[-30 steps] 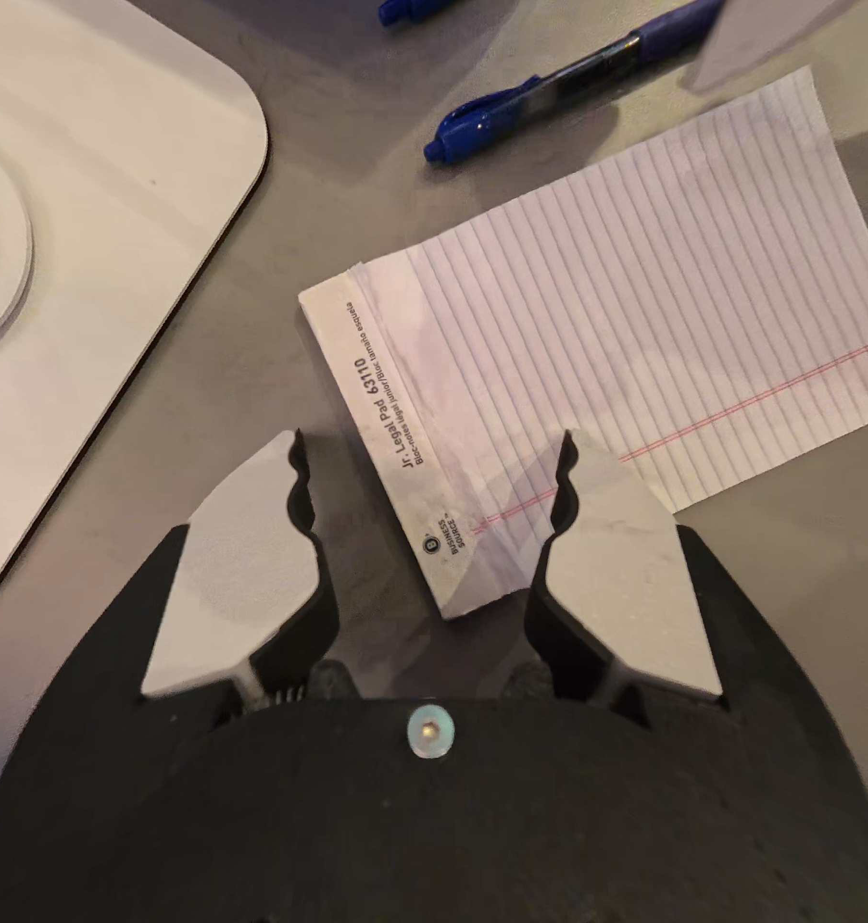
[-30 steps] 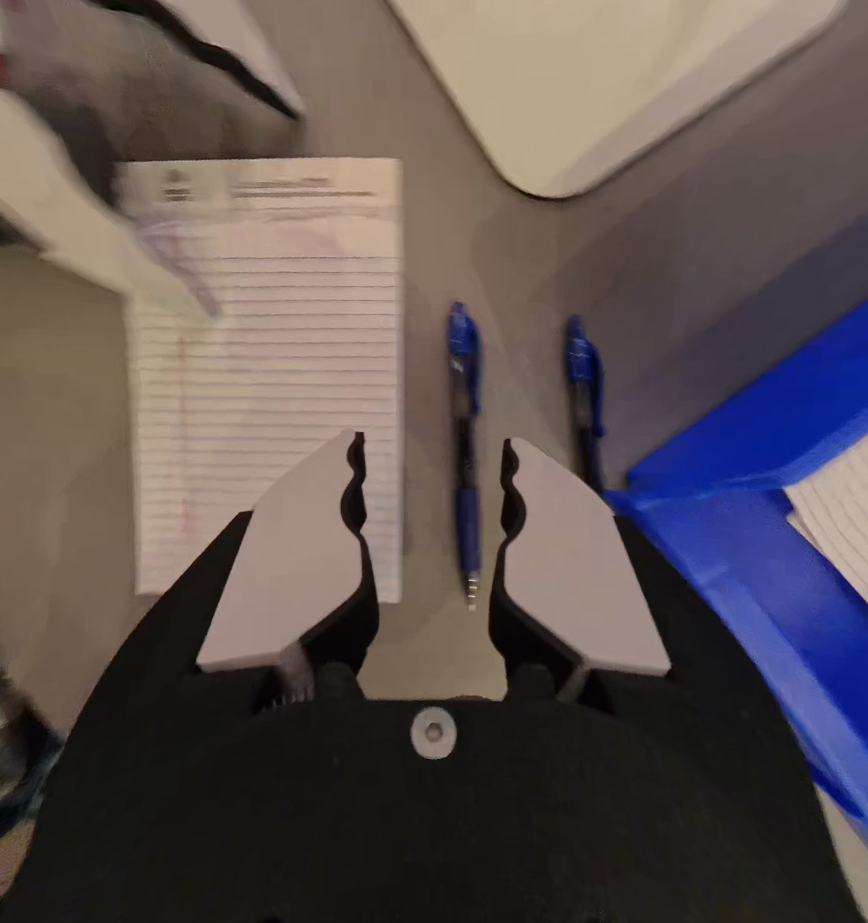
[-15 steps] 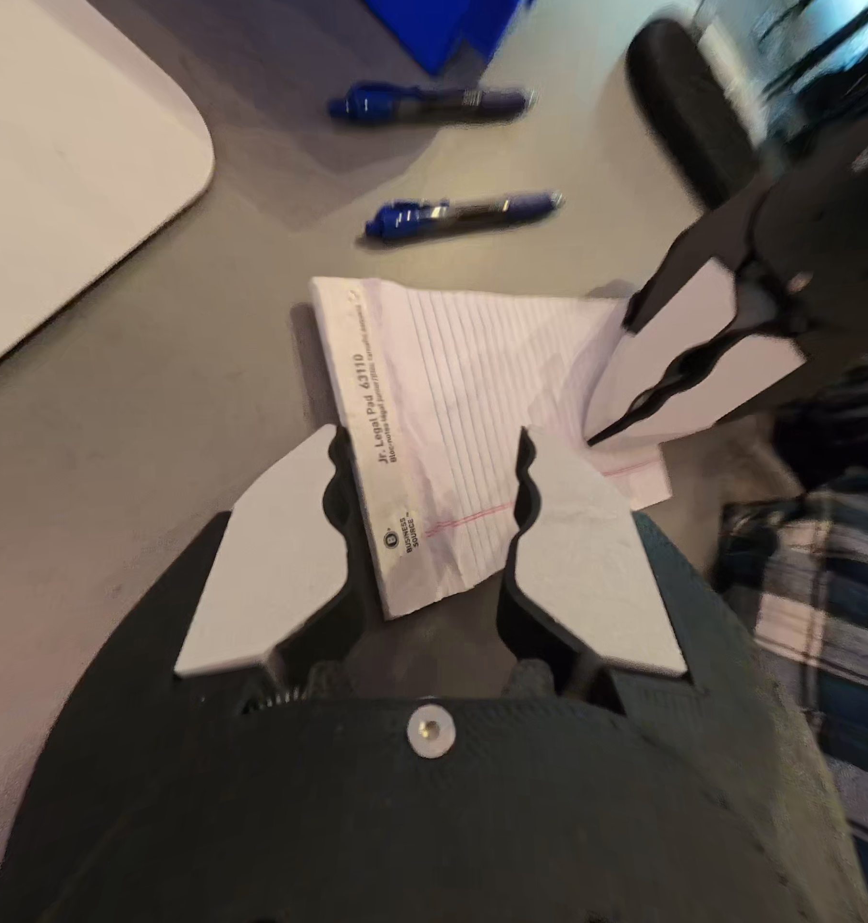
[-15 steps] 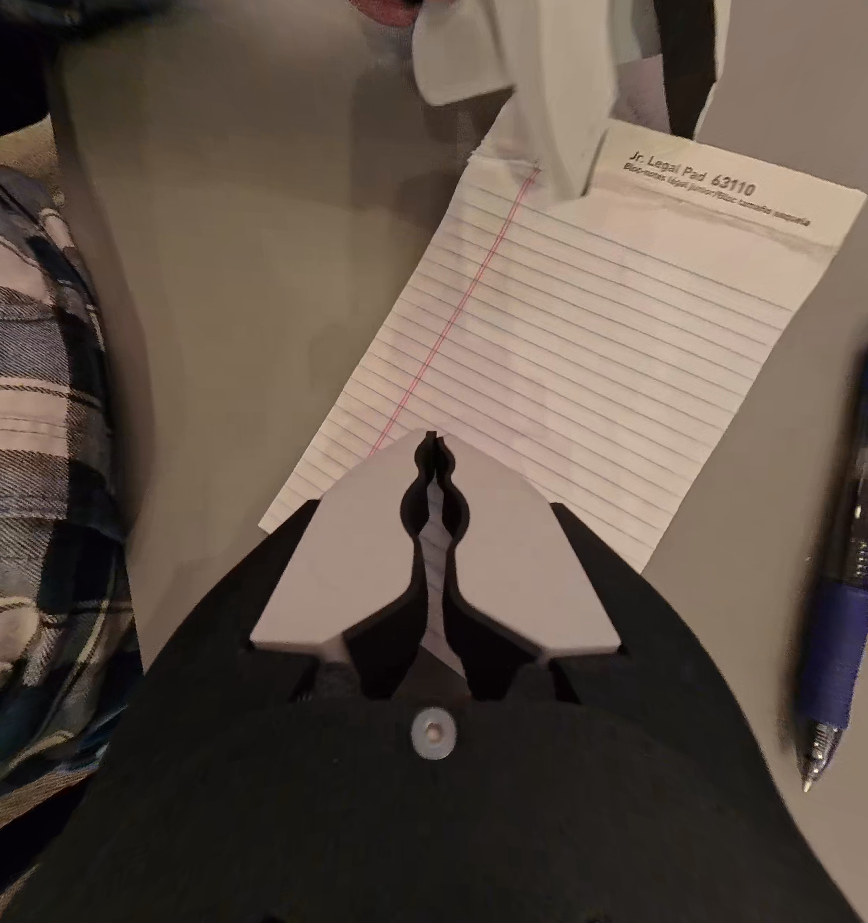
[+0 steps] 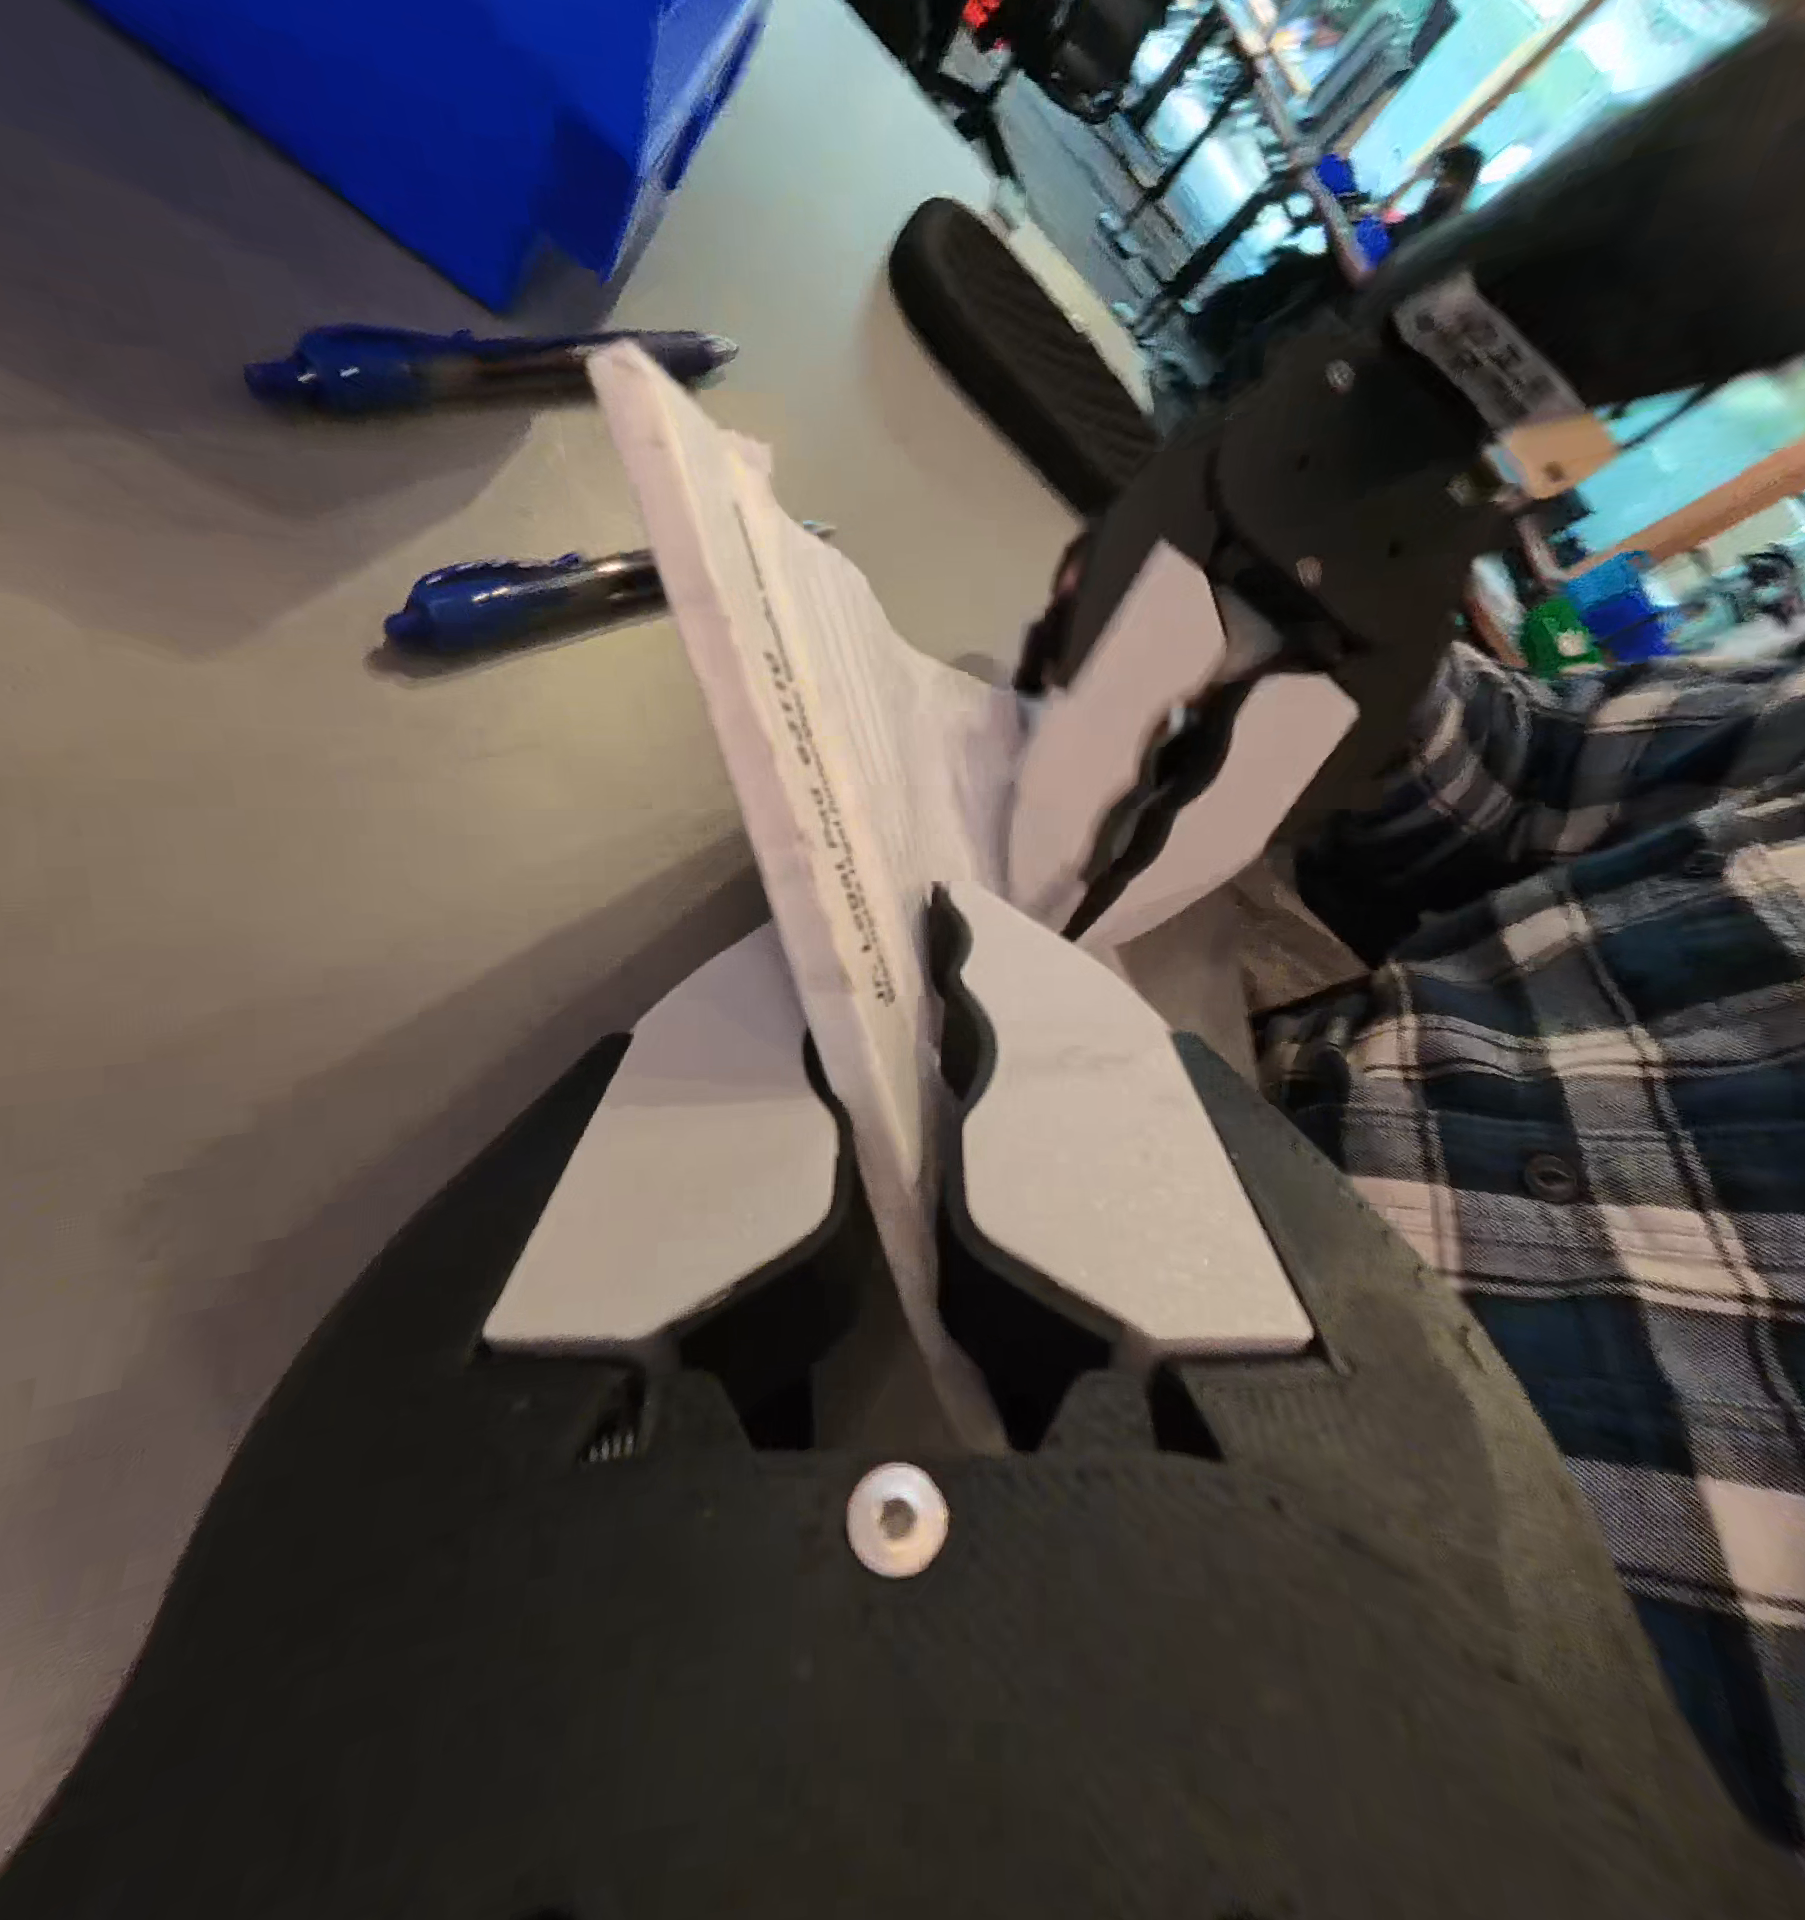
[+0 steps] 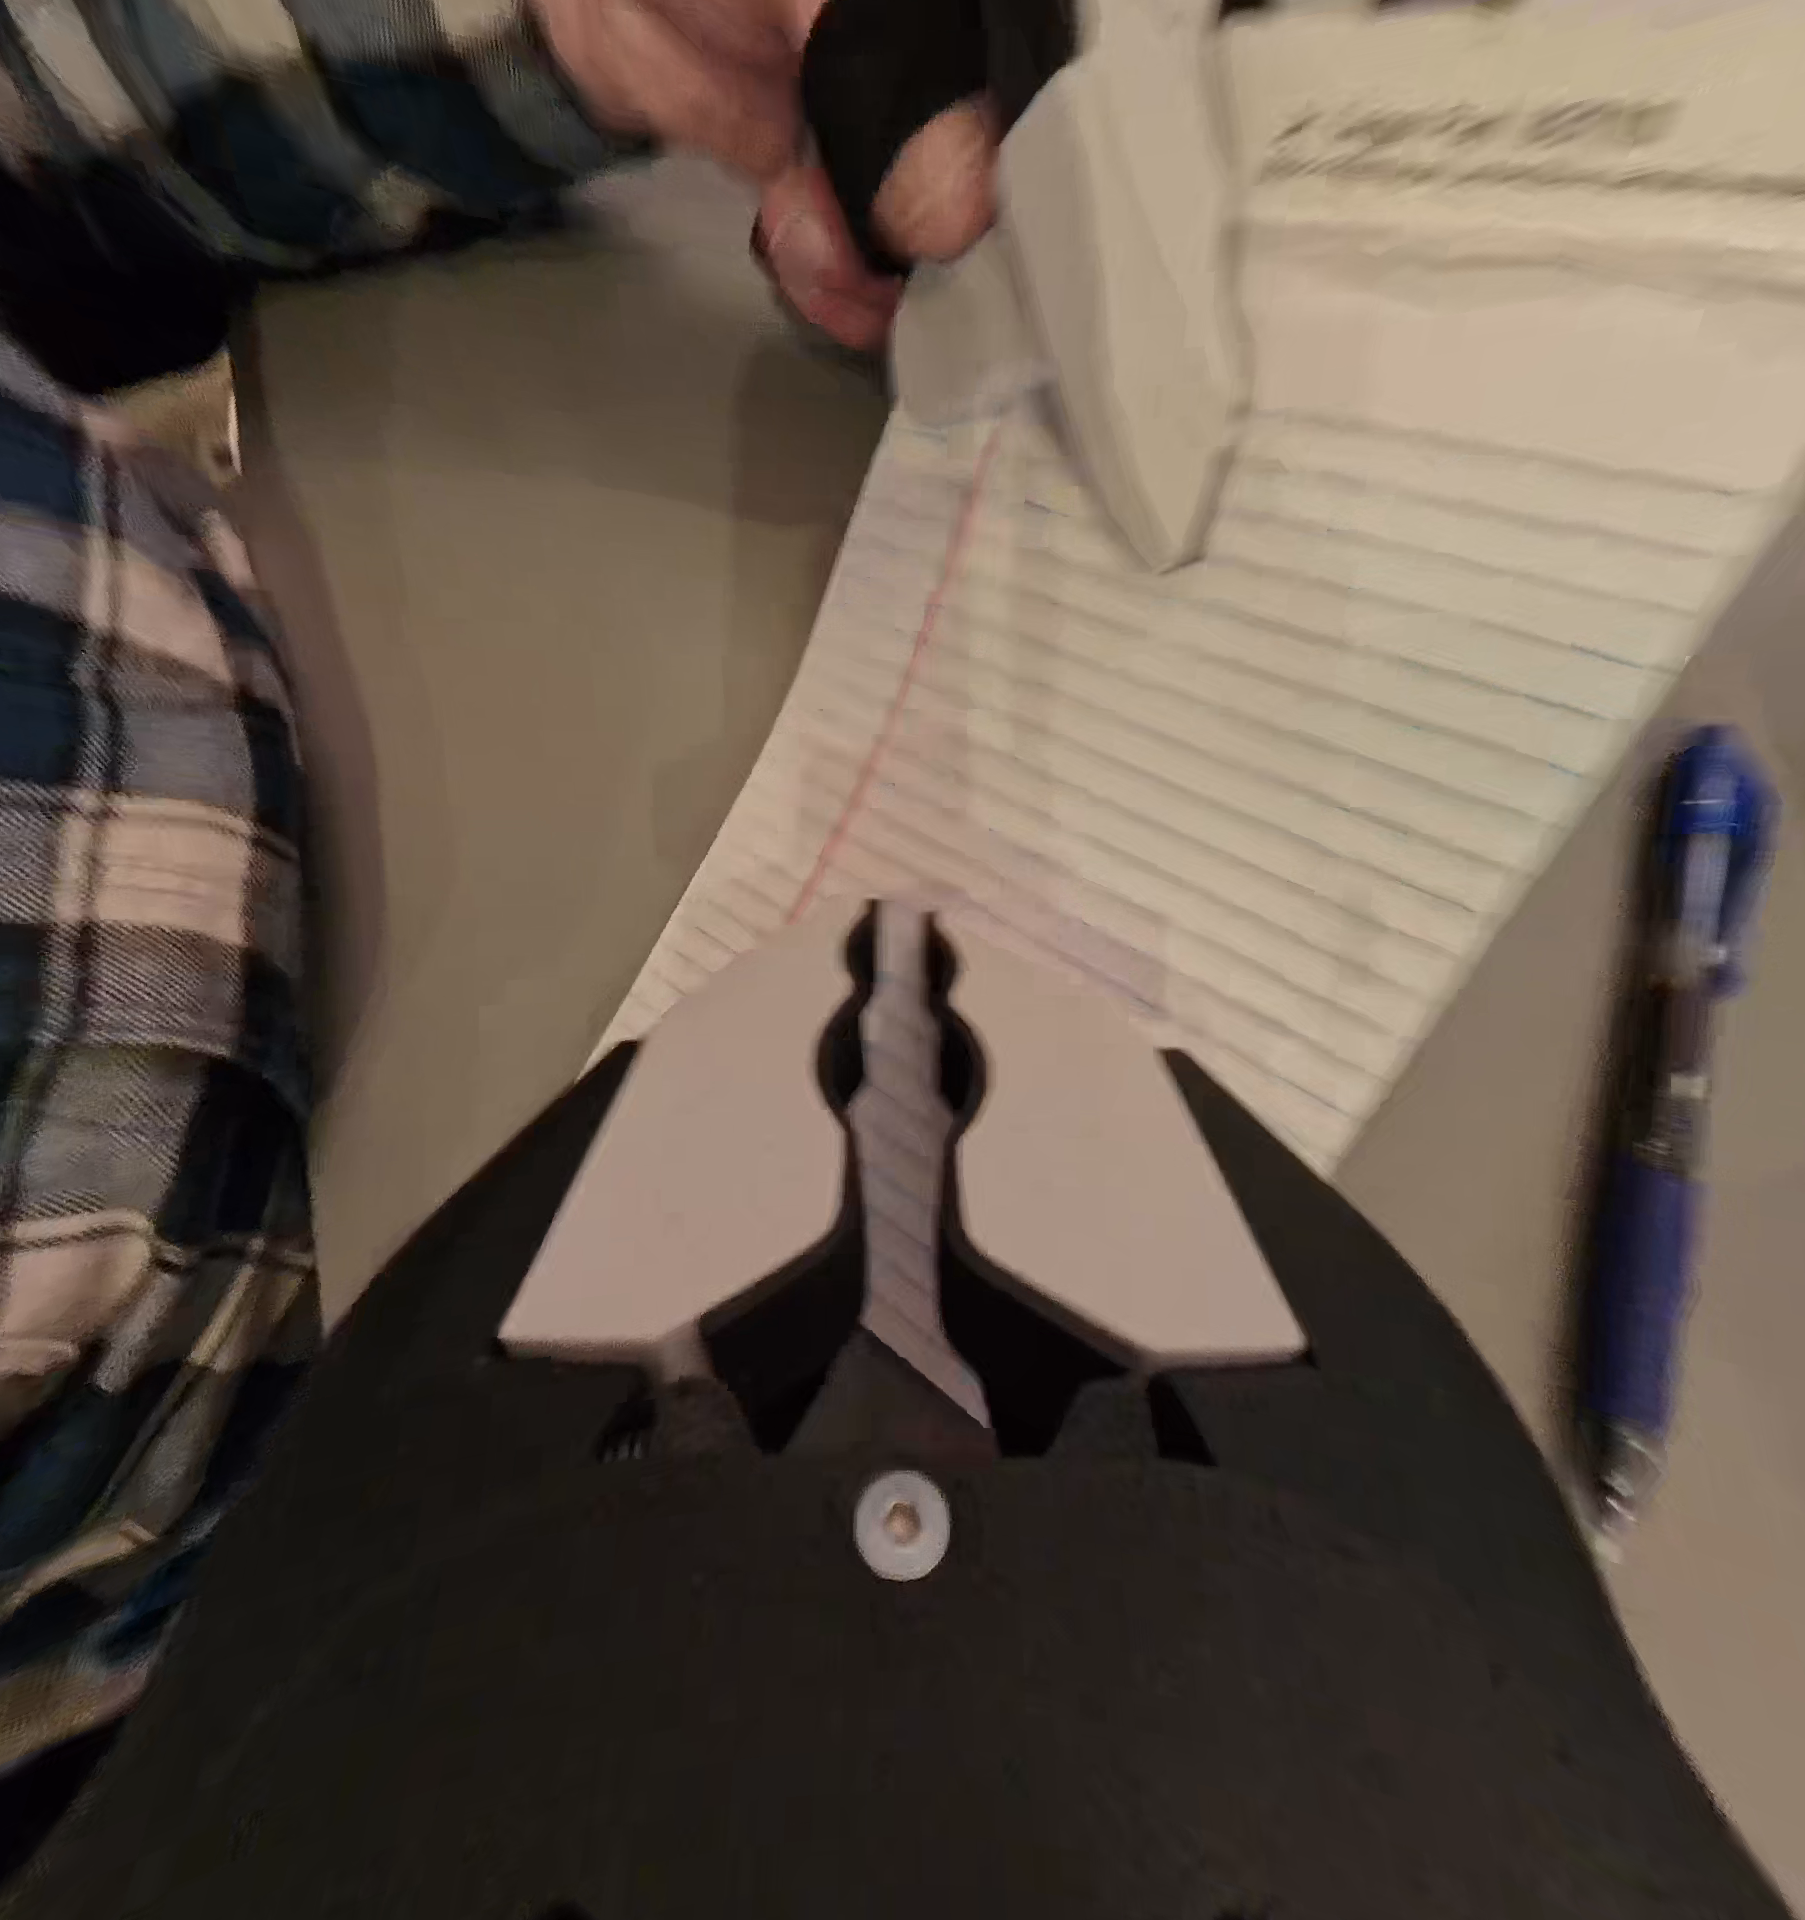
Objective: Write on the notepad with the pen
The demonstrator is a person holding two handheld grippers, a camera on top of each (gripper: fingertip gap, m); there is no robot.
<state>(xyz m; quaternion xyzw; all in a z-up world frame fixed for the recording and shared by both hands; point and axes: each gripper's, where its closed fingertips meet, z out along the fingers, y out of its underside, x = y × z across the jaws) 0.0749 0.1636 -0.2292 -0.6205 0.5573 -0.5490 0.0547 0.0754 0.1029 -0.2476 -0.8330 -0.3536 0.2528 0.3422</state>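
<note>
The white lined notepad (image 5: 825, 675) is lifted off the grey table (image 5: 254, 935) and stands tilted on edge. My left gripper (image 5: 867, 925) is shut on its bound top edge near a corner. My right gripper (image 6: 900, 914) is shut on the pad's lower corner, with lined paper (image 6: 903, 1143) pinched between its pads. The pad (image 6: 1241, 748) bends between the two grips. The right gripper also shows in the left wrist view (image 5: 1116, 831), and a left finger (image 6: 1137, 343) shows in the right wrist view. Two blue pens (image 5: 482, 364) (image 5: 524, 597) lie on the table beyond the pad; one shows in the right wrist view (image 6: 1677, 1091).
A blue bin (image 5: 441, 125) stands at the far side of the table behind the pens. A person in a plaid shirt (image 5: 1604, 1091) is close on the right, with a hand (image 6: 773, 104) on the left gripper's handle. Shelves stand in the background. One gripper's finger ends stand about 7 cm off the other's.
My left gripper closed on the pad's top edge and raised it, so the pad went from flat to tilted. My right gripper stayed shut on the lower corner.
</note>
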